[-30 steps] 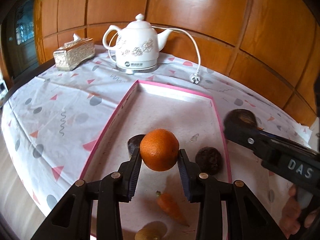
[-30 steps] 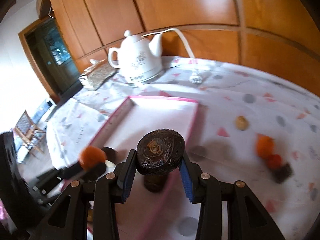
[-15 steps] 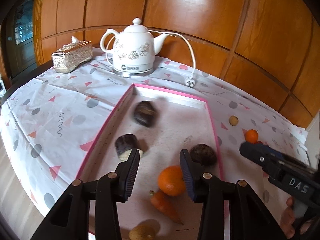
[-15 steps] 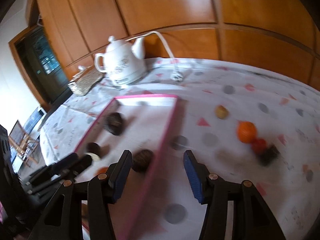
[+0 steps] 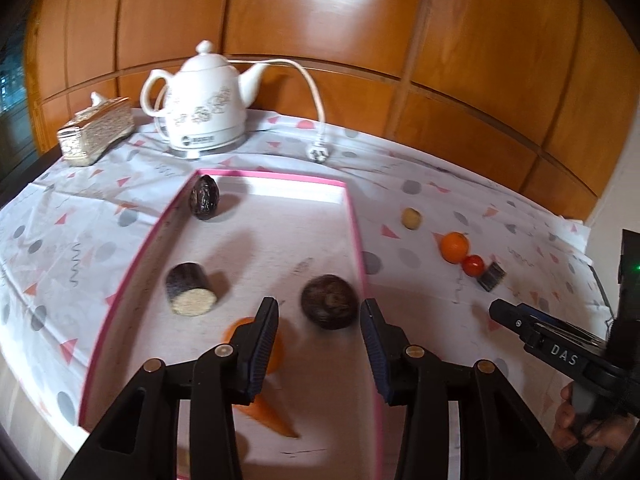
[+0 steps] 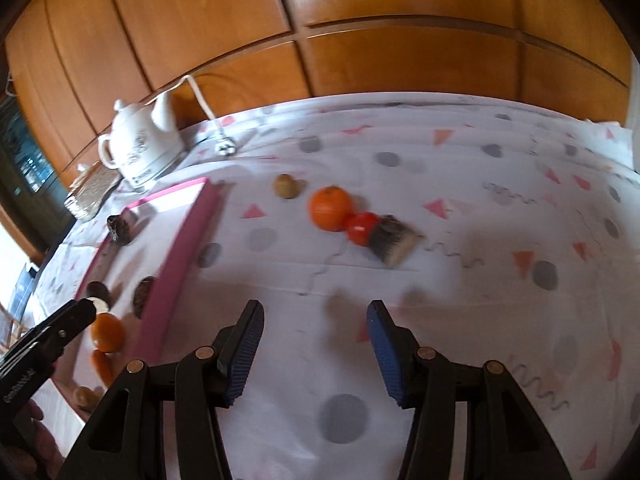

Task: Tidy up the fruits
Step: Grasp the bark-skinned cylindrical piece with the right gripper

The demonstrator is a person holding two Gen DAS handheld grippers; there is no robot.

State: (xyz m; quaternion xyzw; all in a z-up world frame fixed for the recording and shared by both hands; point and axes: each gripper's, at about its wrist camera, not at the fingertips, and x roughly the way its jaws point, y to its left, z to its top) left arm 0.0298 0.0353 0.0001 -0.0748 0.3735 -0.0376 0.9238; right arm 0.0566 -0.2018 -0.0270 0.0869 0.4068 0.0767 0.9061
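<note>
Currently noted: left tongs [image 5: 319, 326] parted and empty above the near end of the pink-rimmed tray [image 5: 352, 216], jaws having just widened, nothing between them. Right tongs [image 6: 316, 330] likewise parted and empty over bare patterned cloth on the tabletop [image 6: 460, 300], to the right of the tray.

Inside the tray: dark wrinkled fruit [image 5: 204, 197] at the far left corner; cut dark cylinder [image 5: 190, 289] along the left rim; round dark fruit [image 5: 329, 301] against the right rim; orange [image 5: 276, 352] partly hidden behind the left jaw; carrot [image 5: 272, 416] toward the near edge.

Outside the tray, on the cloth: small tan fruit [image 6: 286, 186], second orange [image 6: 330, 208] touching a red tomato [image 6: 361, 228], dark cut piece [image 6: 394, 245] just beside the tomato.

White kettle [image 5: 204, 108] and tissue box [image 5: 96, 132] along the far left edge of the tabletop.
</note>
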